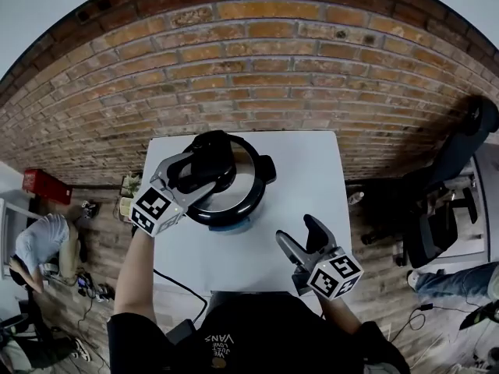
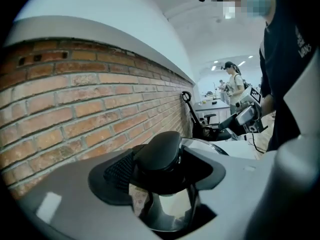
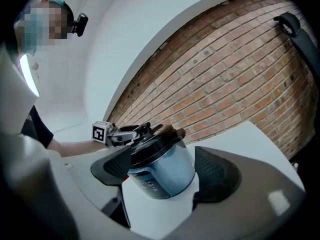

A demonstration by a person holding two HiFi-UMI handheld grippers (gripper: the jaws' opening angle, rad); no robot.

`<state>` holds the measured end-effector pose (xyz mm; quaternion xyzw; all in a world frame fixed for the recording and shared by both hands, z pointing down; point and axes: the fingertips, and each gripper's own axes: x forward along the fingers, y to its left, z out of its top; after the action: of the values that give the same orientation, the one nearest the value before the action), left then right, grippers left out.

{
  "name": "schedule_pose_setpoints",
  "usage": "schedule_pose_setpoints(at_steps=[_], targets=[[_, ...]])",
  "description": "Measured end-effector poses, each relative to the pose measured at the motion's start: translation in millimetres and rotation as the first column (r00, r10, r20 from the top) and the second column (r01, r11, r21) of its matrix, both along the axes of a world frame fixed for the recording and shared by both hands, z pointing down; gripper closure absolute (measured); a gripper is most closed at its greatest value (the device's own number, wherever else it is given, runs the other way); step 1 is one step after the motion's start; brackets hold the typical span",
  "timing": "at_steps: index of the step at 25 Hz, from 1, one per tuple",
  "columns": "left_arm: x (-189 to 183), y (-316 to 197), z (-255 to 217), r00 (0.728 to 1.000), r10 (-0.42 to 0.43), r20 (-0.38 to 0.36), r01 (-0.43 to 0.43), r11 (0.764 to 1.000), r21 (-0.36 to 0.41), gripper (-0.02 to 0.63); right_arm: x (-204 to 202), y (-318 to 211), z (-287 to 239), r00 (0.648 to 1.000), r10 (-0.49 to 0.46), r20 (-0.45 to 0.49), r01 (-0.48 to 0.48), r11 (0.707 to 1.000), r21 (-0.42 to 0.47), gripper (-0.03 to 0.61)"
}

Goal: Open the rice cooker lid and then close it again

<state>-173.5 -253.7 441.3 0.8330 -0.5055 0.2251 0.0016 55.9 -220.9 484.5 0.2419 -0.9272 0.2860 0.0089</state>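
Note:
A rice cooker (image 1: 234,218) with a blue body (image 3: 165,176) and a black-rimmed steel lid (image 1: 248,160) stands at the back middle of the white table (image 1: 312,170). My left gripper (image 1: 214,166) reaches over it from the left, shut on the black lid knob (image 2: 160,151), which sits between the two jaws. The lid (image 3: 152,144) looks seated on the pot; I cannot tell if it is lifted slightly. My right gripper (image 1: 300,236) hovers open near the table's front right, its pads (image 3: 117,166) apart with nothing between them, pointing at the cooker from a distance.
A brick wall (image 1: 265,76) runs just behind the table. A black cable (image 1: 175,283) trails off the front left edge. An office chair (image 1: 437,209) stands to the right, and a red box (image 1: 45,185) and a crouching person (image 1: 43,244) are on the floor at left.

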Motion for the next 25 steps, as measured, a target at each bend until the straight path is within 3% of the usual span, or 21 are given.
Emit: schedule_pose_setpoints(at_steps=[4, 9, 14, 20, 25], targets=[[-12, 19, -11, 0.993, -0.119, -0.015, 0.119, 0.991, 0.063, 0.325, -1, -1, 2, 0.999, -0.047, -0.003, 0.047, 0.999, -0.001, 0.190], [-14, 56, -23, 0.977, -0.210, -0.038, 0.213, 0.966, 0.144, 0.325, -5, 5, -3, 0.998, -0.069, 0.005, 0.069, 0.997, 0.020, 0.190], [-18, 101, -38, 0.941, -0.316, -0.122, 0.336, 0.912, 0.233, 0.327, -11, 21, -18, 0.998, -0.069, -0.006, 0.069, 0.995, 0.073, 0.193], [1, 160, -35, 0.922, -0.348, -0.172, 0.382, 0.892, 0.240, 0.340, -7, 51, -28, 0.998, -0.045, -0.034, 0.049, 0.991, 0.124, 0.207], [11, 208, -26, 0.892, -0.372, -0.255, 0.428, 0.878, 0.215, 0.437, -7, 85, -32, 0.998, -0.037, -0.060, 0.047, 0.984, 0.169, 0.282]])
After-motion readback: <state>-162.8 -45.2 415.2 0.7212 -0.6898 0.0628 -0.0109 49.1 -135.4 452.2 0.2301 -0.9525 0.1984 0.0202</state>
